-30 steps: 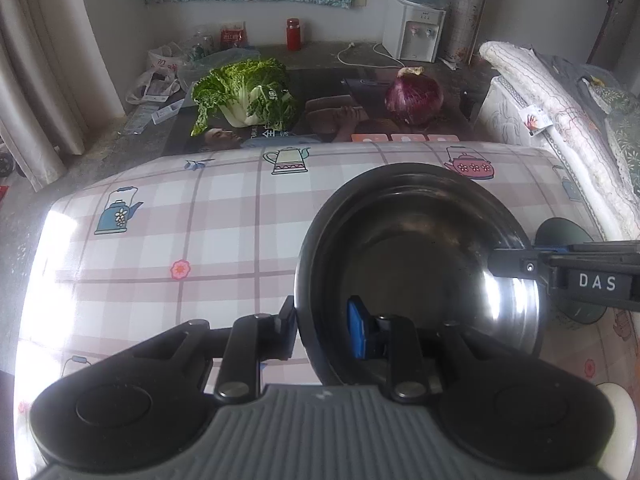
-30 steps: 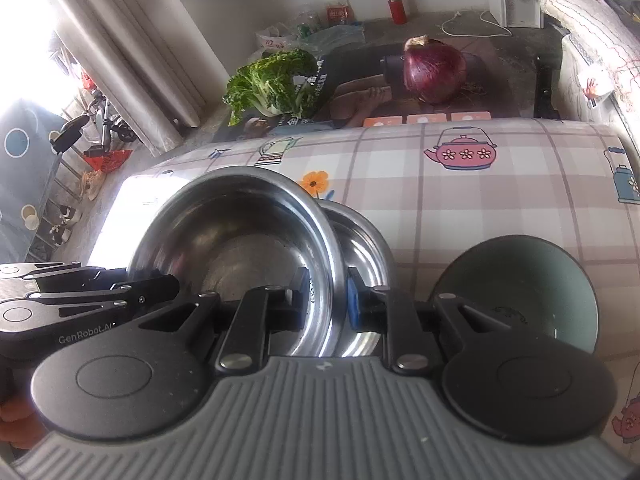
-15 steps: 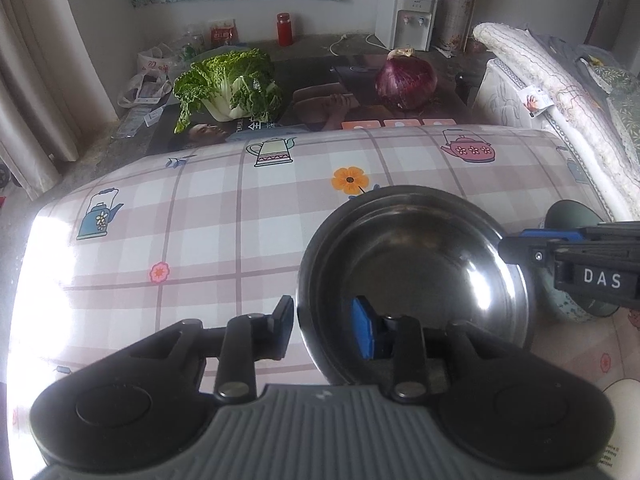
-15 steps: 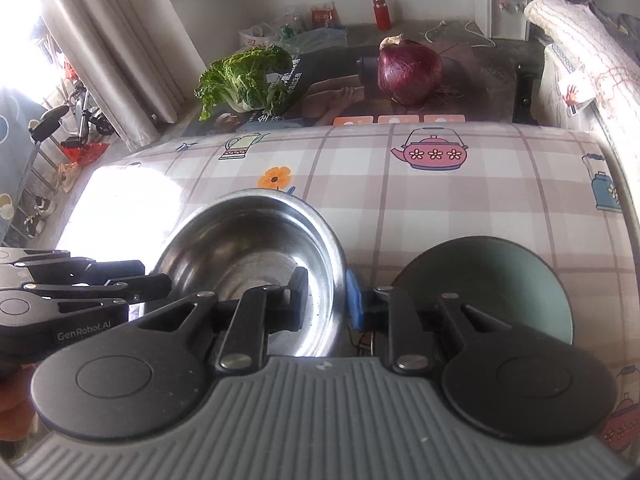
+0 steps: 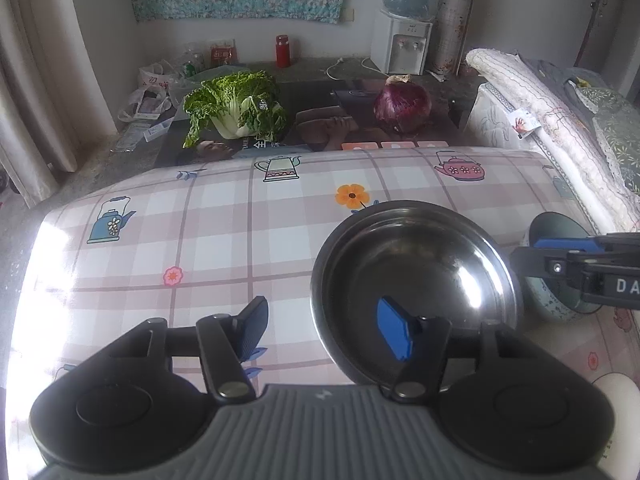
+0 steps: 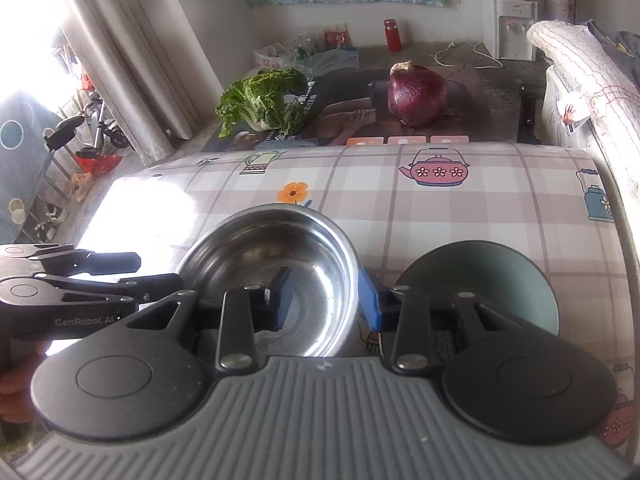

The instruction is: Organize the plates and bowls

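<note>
The steel bowl (image 5: 416,276) sits on the checked tablecloth (image 5: 192,240), nested in a second metal dish whose rim shows around it in the left wrist view. Just to its right stands a green bowl (image 6: 484,280), also on the cloth.

The left gripper (image 5: 324,328) straddles the near-left rim of the steel bowl. Its jaws are opening: the left finger stands clear over the cloth, outside the rim, and the blue pad of the right finger hangs inside the bowl. Neither pad presses on the metal, so the bowl is let go on that side.

The right gripper (image 6: 326,298) straddles the bowl's right rim, one finger inside the bowl and the blue pad outside, between the steel bowl and the green one. Its jaws are opening too. The gap is narrower than the left gripper's, and the outer pad seems to stand a little off the rim, though the angle makes that hard to be sure of.

Each gripper shows at the edge of the other's view, one on either side of the bowl. Beyond the table lie a cabbage (image 5: 236,108) and a red onion (image 5: 402,106) on the floor.
</note>
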